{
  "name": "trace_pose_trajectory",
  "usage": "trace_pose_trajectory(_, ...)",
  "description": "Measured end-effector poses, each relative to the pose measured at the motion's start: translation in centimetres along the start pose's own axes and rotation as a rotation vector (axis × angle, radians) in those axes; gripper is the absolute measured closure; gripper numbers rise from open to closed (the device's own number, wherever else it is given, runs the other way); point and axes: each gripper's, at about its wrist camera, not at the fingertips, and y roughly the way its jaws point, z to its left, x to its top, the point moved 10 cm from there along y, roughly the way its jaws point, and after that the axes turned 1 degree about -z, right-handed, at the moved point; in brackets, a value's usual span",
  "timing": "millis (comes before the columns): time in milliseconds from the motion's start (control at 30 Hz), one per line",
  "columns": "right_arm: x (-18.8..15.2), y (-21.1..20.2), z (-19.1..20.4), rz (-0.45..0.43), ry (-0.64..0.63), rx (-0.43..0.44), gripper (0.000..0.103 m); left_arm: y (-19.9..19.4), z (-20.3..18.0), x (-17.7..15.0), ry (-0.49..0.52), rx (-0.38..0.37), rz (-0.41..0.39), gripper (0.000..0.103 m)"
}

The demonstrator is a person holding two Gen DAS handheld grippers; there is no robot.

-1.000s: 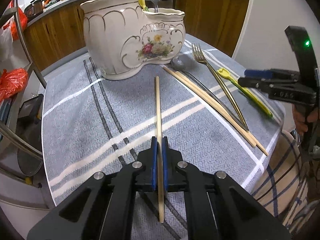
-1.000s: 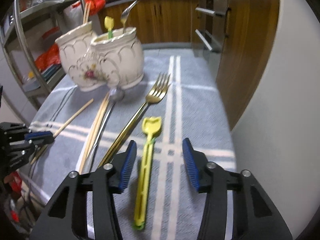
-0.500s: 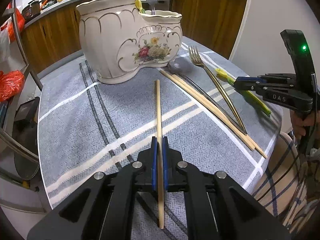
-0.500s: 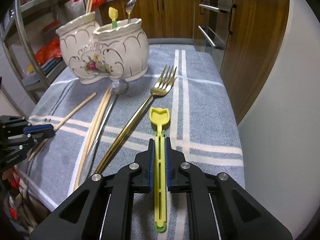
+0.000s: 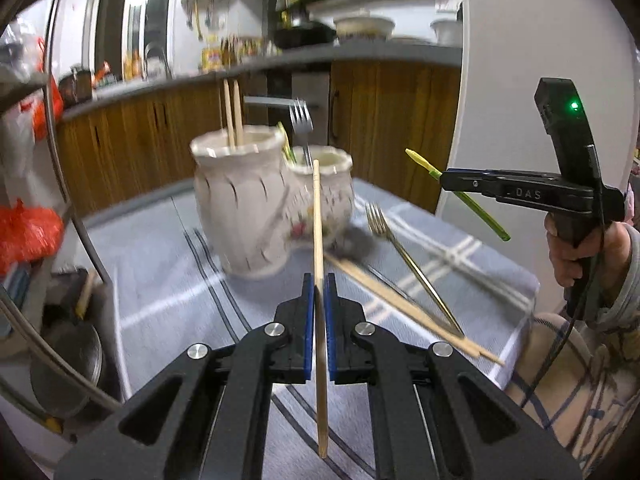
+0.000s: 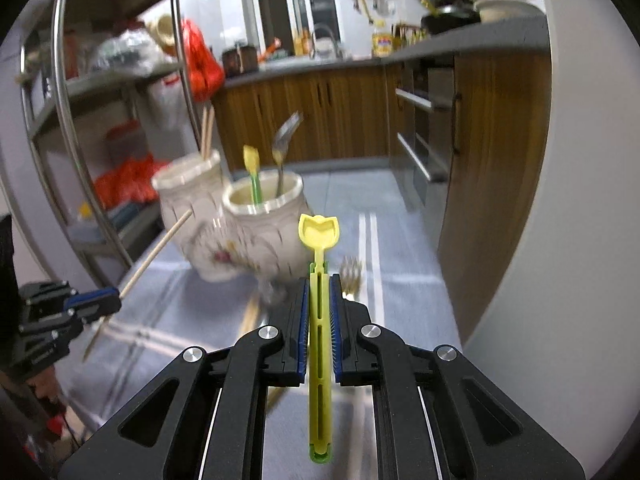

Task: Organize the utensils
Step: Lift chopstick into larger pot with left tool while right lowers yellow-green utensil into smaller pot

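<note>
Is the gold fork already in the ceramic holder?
No, the gold fork lies on the grey cloth beside the ceramic holder, next to loose chopsticks.

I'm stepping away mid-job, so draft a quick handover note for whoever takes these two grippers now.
Left gripper: shut on a single chopstick, lifted off the cloth.
Right gripper: shut on the yellow-green plastic spoon, also raised.
Ceramic holder: chopsticks in its taller pot, a spoon and fork in the other.
Left: drop both in, then the gold fork and chopstick pair on the striped cloth.
</note>
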Motion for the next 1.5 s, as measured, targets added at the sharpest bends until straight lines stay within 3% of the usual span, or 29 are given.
trace_pose_trajectory(400,7.1,2.0,1.7,-0.144,0.07,0.094,0.093,-0.4,4.0,8.7,-0.036,0.033,-0.201,0.098)
trace_pose_trajectory(500,8.8,3.0,1.9,-0.173,0.108,0.133,0.093,0.5,5.5,10.8,-0.079,0.03,-0.25,0.098)
trace_pose_trajectory(633,10.3,4.3,2.1,-0.205,0.149,0.184,0.093,2.4,8.0,13.3,-0.203,-0.028,-0.314,0.098)
trace_pose_trajectory(833,11.3,7.5,2.7,-0.209,0.215,0.259,0.093,5.3,11.4,15.1,-0.394,-0.104,-0.348,0.098)
trace_pose_trajectory(1000,11.0,9.8,2.8,-0.186,0.278,0.302,0.093,6.8,11.4,15.3,-0.407,-0.101,-0.359,0.098)
trace_pose_trajectory(1200,11.0,11.7,3.7,-0.203,0.239,0.275,0.093,8.1,11.1,15.3,-0.389,-0.062,-0.382,0.098)
trace_pose_trajectory(1500,9.6,12.0,5.0,-0.255,-0.001,0.081,0.093,8.1,10.3,13.6,-0.339,-0.027,-0.372,0.098)
